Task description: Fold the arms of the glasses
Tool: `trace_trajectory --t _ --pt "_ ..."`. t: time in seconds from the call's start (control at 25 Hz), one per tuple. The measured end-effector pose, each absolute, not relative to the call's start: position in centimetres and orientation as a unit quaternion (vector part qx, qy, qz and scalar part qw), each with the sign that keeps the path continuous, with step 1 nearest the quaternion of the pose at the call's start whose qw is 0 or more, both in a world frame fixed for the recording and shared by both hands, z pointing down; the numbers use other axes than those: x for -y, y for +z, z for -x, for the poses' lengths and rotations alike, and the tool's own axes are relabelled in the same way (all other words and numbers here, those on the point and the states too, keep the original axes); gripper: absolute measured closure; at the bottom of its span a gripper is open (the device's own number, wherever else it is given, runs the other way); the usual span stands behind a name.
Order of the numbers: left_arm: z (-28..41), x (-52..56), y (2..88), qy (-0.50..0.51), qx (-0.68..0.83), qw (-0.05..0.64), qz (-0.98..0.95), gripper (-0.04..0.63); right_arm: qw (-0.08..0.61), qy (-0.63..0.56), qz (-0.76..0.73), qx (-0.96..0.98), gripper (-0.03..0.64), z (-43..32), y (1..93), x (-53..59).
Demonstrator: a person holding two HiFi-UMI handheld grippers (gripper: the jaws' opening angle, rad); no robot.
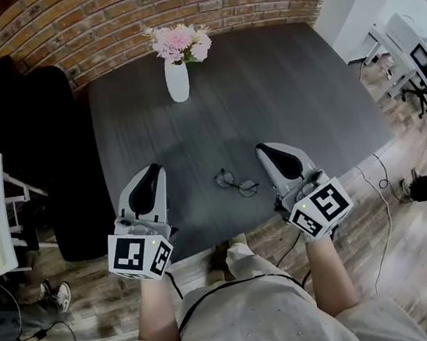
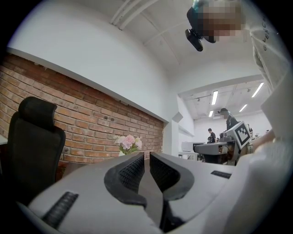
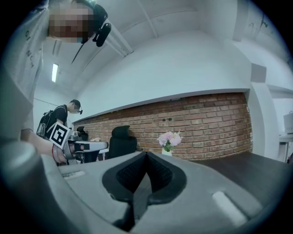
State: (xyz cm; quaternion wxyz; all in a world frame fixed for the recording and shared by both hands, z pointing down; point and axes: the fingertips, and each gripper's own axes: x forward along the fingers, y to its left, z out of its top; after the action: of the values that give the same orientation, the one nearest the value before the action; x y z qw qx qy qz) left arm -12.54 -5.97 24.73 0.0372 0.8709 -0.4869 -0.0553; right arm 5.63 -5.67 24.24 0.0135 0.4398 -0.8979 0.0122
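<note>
A pair of thin-wire round glasses (image 1: 237, 182) lies on the dark table (image 1: 281, 93) near its front edge, between the two grippers and touched by neither. My left gripper (image 1: 153, 169) (image 2: 147, 155) is held level to the left of them, a narrow gap between its pads and nothing in it. To the right of the glasses is my right gripper (image 1: 262, 149) (image 3: 145, 154), also level, its tips meeting on nothing. Neither gripper view shows the glasses.
A white vase with pink flowers (image 1: 177, 76) stands at the table's far edge before a brick wall. A black office chair (image 1: 35, 135) sits left of the table. Cables lie on the wooden floor, and other people stand at desks in the background.
</note>
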Motion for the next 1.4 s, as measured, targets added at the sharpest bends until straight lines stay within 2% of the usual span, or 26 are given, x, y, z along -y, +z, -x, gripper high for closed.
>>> trace_trajectory --t 1.4 --pt "10.2 7.9 26.8 -0.045 0.482 0.058 -0.873 0.561 0.028 0.025 -0.440 0.897 0.619 -7.2 26.5 7.1"
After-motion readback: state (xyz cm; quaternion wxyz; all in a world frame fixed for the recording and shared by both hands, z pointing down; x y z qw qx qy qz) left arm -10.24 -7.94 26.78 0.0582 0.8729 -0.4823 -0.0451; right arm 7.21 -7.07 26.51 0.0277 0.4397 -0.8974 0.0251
